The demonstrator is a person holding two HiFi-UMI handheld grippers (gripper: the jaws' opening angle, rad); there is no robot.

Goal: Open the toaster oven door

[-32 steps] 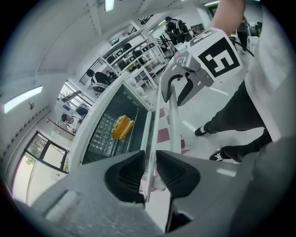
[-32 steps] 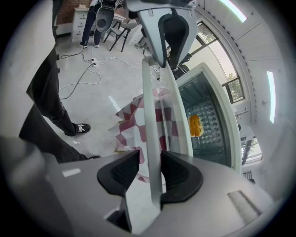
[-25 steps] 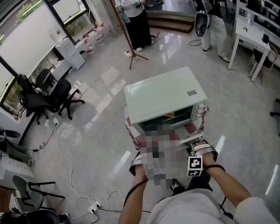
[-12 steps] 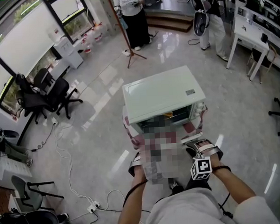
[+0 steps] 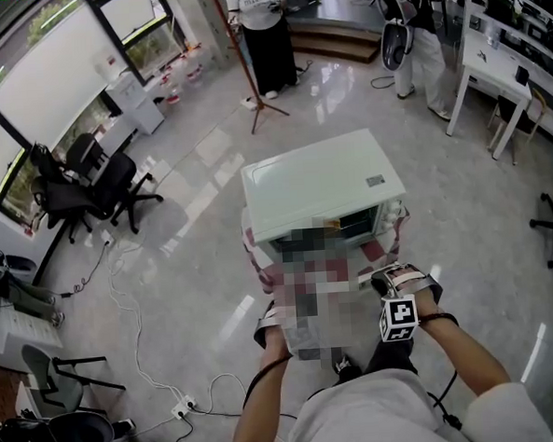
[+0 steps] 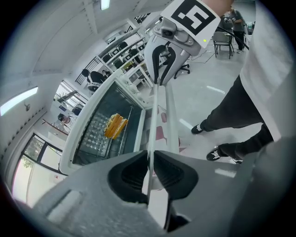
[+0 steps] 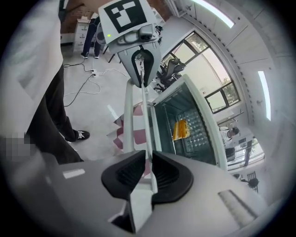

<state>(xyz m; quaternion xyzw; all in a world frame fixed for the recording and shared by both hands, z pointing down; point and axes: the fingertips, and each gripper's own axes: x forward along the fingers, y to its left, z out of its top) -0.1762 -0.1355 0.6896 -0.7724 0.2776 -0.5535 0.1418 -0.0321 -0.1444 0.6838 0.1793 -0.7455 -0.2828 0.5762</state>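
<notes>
A pale green toaster oven stands on a small table with a red-and-white cloth. Its glass door hangs partly open, and a yellow piece of food lies on the rack inside. My left gripper is shut on the door's thin top edge. At the other end of that edge my right gripper has its jaws closing, the pads pressed on either side of it. Each gripper shows in the other's view, clamped on the same edge. A mosaic patch hides the door front in the head view.
My own legs and shoes stand just below the door. A person stands at the back beside a red-legged stand. Office chairs are at the left, floor cables with a power strip near me, and white desks at the right.
My right gripper has shifted a little to the right and back toward me at the door's right end. The left gripper has stayed where it was.
</notes>
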